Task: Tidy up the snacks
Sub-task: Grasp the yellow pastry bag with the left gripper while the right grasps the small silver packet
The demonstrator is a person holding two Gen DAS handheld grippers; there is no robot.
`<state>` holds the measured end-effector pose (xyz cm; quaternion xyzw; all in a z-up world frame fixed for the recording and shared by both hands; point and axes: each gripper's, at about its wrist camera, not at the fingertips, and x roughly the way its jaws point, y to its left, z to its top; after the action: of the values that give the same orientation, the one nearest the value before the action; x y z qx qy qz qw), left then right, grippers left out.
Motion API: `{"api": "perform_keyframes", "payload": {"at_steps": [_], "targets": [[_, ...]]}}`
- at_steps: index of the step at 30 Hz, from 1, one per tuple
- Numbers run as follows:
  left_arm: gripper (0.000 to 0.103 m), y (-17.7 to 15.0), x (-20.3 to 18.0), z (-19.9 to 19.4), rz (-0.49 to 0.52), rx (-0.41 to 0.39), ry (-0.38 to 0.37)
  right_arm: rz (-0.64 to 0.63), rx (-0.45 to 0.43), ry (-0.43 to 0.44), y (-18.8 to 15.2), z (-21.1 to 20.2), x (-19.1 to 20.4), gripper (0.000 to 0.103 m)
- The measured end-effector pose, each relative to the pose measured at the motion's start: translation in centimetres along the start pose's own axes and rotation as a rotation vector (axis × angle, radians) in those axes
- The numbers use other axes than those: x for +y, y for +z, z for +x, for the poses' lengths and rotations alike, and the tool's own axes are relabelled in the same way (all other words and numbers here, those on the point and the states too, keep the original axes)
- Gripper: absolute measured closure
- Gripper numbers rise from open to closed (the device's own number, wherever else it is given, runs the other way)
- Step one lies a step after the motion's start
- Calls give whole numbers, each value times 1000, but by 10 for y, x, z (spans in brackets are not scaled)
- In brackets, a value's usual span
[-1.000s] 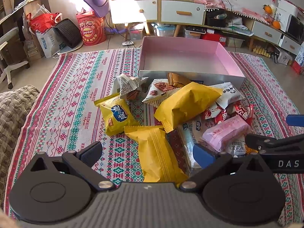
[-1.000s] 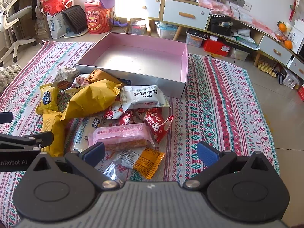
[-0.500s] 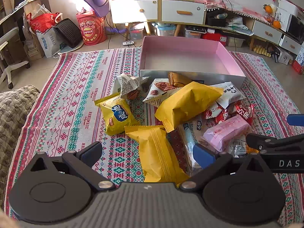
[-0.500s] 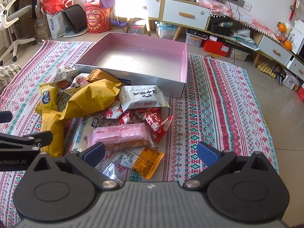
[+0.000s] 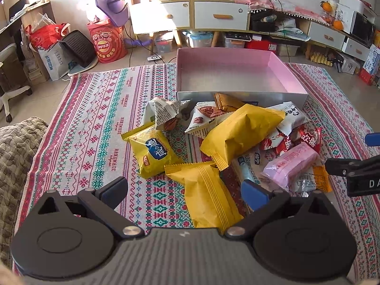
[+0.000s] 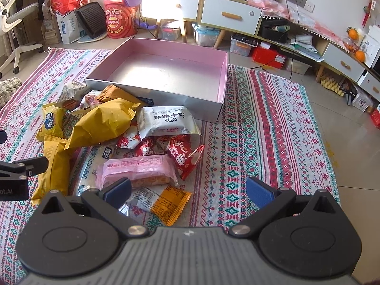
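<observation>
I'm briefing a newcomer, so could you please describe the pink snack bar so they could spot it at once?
Start at the big pink-lined box on the patterned rug. The snack pile lies at its near side. At the pile's near edge lies the pink snack bar, the only pink wrapper, long and flat, between red packets and an orange-ended packet.

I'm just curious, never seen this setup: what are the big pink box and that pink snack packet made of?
The pink box looks like cardboard: thin straight walls, matte pink inside, silvery sheen outside. The pink snack packet seems thin glossy plastic film: it wrinkles and glints.
</observation>
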<state>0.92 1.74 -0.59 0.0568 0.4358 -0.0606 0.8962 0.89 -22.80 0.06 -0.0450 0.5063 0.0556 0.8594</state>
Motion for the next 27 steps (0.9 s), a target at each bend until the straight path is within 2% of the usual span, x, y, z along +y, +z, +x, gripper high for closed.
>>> {"api": "perform_keyframes", "payload": {"at_steps": [5, 14, 19, 27], "targets": [[0, -1, 2, 7, 26, 45, -47, -3, 37, 60, -2, 4, -1, 0], [3, -5, 1, 22, -18, 107, -112, -72, 155, 163, -14, 16, 21, 4], [17, -5, -4, 28, -15, 126, -126, -115, 185, 168, -21, 21, 31, 12], [26, -7, -6, 39, -30, 147, -133, -133, 195, 166, -24, 28, 36, 25]]}}
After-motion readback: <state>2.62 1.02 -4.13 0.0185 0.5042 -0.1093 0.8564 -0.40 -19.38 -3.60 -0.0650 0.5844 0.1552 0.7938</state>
